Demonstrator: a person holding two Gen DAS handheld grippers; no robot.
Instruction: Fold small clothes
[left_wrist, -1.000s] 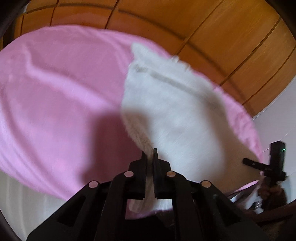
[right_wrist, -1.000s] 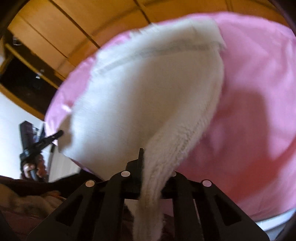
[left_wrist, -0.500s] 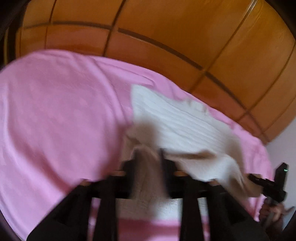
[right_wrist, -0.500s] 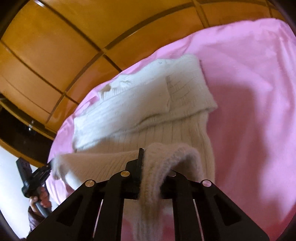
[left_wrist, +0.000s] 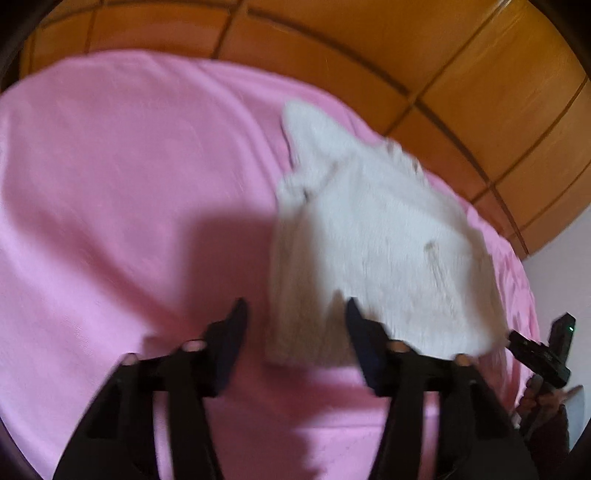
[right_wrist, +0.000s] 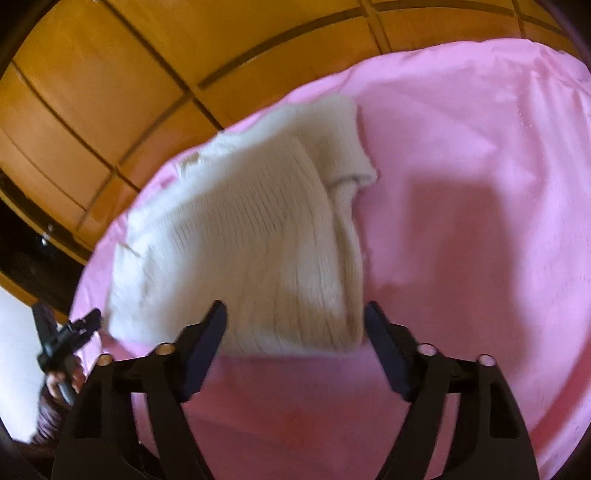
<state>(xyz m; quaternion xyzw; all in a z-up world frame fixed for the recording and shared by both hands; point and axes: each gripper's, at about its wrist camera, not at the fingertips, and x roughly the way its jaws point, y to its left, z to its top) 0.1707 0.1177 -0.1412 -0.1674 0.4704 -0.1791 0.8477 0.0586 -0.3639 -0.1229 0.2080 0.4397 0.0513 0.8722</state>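
The white knit garment (right_wrist: 258, 236) was seen lying doubled over on the pink sheet (right_wrist: 461, 184), near its wooden-panelled edge. The right gripper (right_wrist: 295, 332) was opening, nothing pinched, its jaws straddling the near fold. The left gripper (left_wrist: 295, 325) was closing on nothing. Judged: fold laid, both corners released.

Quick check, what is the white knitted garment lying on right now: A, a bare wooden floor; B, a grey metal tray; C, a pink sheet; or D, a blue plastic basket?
C: the white knitted garment rests folded on the pink sheet, which shows on all its sides.
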